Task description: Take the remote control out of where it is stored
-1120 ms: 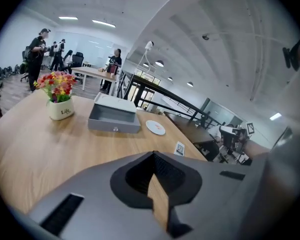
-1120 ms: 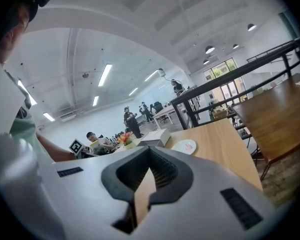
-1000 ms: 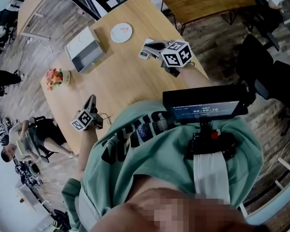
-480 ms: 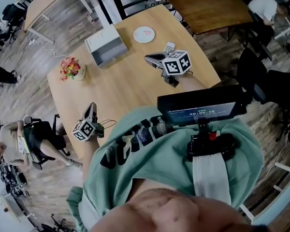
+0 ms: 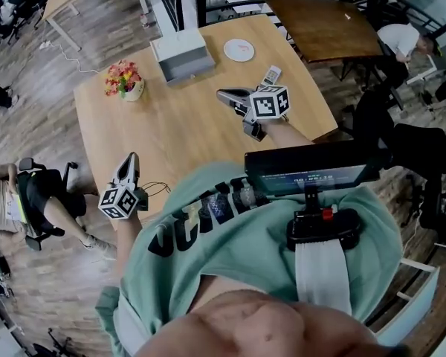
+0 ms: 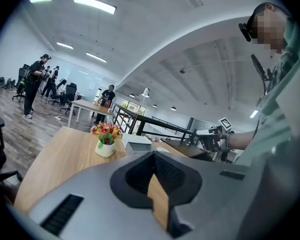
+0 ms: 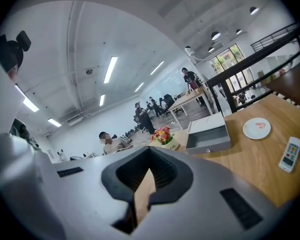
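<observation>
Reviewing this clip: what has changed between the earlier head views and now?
Both grippers drew back toward the person. The right gripper, earlier partly over the white remote control, is clear of it; the left gripper reached the near edge of the wooden table. Nothing was gripped or released: both are shut, empty. The remote, open grey drawer box, white plate and flower pot remain there.

Lighting: bright, even, indoor; ceiling strip lights [image 6: 94,4] at upper left of the left gripper view, slightly blown out.
Shadows: soft, faint on table [image 5: 186,132].
Distortion: heavy fisheye, black corners in both gripper views.
Focus: left gripper [image 6: 153,159] and right gripper [image 7: 149,170] soft at close range; head view's lower edge blurred.
</observation>
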A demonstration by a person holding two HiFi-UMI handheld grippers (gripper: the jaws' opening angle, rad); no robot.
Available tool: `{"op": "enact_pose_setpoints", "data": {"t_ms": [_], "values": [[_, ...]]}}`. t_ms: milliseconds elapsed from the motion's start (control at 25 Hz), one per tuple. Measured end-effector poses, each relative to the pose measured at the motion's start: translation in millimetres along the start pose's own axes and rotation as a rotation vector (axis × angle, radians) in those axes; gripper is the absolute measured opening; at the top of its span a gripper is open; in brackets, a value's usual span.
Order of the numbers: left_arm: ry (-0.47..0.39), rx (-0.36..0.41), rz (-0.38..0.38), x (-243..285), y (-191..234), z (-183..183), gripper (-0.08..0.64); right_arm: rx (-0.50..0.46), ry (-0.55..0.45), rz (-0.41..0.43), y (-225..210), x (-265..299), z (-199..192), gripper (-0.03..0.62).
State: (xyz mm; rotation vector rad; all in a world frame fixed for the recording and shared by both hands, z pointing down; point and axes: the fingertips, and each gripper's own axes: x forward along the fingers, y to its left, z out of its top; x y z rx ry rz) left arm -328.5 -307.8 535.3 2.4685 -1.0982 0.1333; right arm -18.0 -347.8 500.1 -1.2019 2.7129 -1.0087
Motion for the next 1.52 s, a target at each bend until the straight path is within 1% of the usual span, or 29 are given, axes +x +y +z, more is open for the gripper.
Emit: {"op": "enact_pose_setpoints", "data": {"t_ms": [120,200,320,400,480,640,720,840,1000,1240,1520], "values": [[-0.024,-0.013,-0.002,-1.3,-8.9,-8.2,0.005,-0.078,-0.006,0.002,8.7,-10.9,-0.4,0.005],[-0.045,-0.011,0.013,1.1,-18.3,-8.0,0.005,-0.146,-0.001,0.014,12.2,-21.8,6.1,0.005],[-0.095,-0.032,0.046,15.0,-33.9,-0.3,0.005,-0.261,0.013,0.020,1.8,-38.5,23.6,0.005],[-0.118,-0.064,0.050,29.0,-49.6,2.8,0.005,-0.304,0.009,0.022,-10.1,-51.6,36.1,0.005],[-0.107,-0.072,0.043,42.4,-71.9,0.9,0.005,-0.306,0.003,0.035,-17.1,-68.4,41.9,0.005],[-0.083,-0.052,0.005,65.6,-112.3,11.4,0.005,-0.298,0.010,0.057,-27.3,-91.5,36.4,0.005],[-0.074,-0.045,-0.020,75.9,-129.6,15.9,0.005,-0.289,0.007,0.053,-37.0,-101.5,29.5,0.005],[-0.051,-0.033,-0.035,85.0,-144.0,17.0,0.005,-0.266,0.006,0.037,-50.6,-113.6,21.9,0.005],[-0.046,-0.041,-0.037,86.4,-142.7,15.6,0.005,-0.253,0.008,0.023,-57.2,-116.2,19.1,0.005],[-0.036,-0.033,-0.048,86.7,-139.6,14.6,0.005,-0.286,-0.001,0.037,-46.5,-110.0,21.9,0.005],[-0.043,-0.042,-0.044,77.3,-126.8,14.8,0.005,-0.286,0.004,0.026,-42.8,-105.3,17.1,0.005]]}}
